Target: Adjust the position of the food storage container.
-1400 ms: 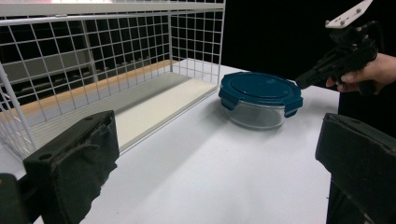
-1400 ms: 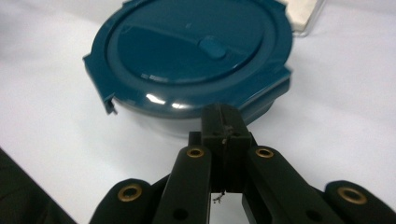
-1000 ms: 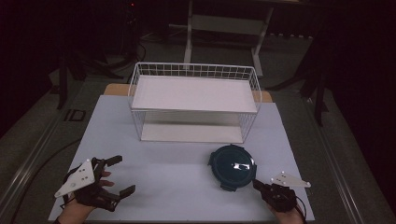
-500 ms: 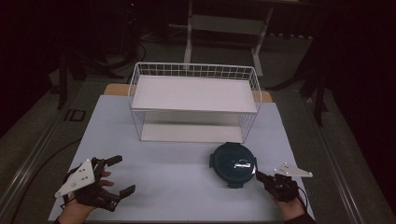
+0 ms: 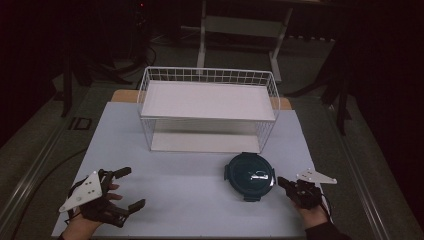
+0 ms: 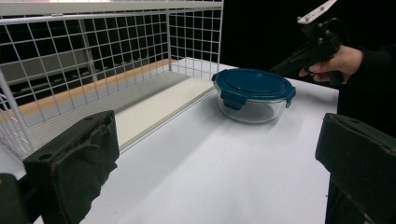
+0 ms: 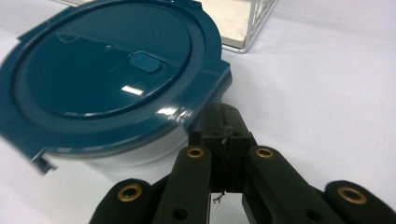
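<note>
The room was dim, dark beyond the pale white table (image 5: 200,200), which caught soft light from above. Small glints shone on the round teal plastic lid (image 7: 112,70). Up close, the right gripper's black fingers (image 7: 219,140) looked soft and blurred.

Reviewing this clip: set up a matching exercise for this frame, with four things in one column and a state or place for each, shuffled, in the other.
Things:
1. left gripper
2. right gripper
3. lidded container
4. wire rack

States or places:
A. at the back of the table, both shelves bare
B. fingers shut, tips at the container's rim
C. fingers wide apart, nothing between them
D. on the table in front of the rack, blue lid on

Pairs: 1-C, 2-B, 3-D, 4-A
</note>
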### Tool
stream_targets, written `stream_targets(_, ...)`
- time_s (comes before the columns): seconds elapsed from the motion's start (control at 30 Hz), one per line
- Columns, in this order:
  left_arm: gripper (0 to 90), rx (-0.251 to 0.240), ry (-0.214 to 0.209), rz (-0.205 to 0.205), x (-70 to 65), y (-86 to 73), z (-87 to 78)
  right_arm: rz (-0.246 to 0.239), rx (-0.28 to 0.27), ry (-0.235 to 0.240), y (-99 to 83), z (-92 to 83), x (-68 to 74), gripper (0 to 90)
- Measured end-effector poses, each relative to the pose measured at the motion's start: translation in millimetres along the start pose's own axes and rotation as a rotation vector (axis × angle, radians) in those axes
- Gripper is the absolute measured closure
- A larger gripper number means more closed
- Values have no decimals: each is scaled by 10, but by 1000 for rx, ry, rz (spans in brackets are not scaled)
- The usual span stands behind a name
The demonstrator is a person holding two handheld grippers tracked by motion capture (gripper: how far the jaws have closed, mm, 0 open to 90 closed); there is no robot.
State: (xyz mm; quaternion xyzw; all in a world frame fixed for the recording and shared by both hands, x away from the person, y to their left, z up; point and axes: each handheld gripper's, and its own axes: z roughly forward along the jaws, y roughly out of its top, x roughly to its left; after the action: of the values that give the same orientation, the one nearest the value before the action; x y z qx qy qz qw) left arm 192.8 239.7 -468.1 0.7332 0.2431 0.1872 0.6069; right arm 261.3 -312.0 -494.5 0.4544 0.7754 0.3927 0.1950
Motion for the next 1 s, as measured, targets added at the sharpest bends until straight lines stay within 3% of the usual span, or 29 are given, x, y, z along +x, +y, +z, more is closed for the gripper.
stream_targets(0.33, 0, 7, -6, -7, 1, -9, 27, -11, 16, 7, 45, 135, 29, 900)
stream_targets(0.7, 0, 12, -9, -7, -1, -17, 36, -47, 17, 77, 146, 298, 263, 900)
stream_targets(1.0, 0, 12, -7, -12, 4, -24, 46, -67, 16, 108, 214, 405, 411, 900)
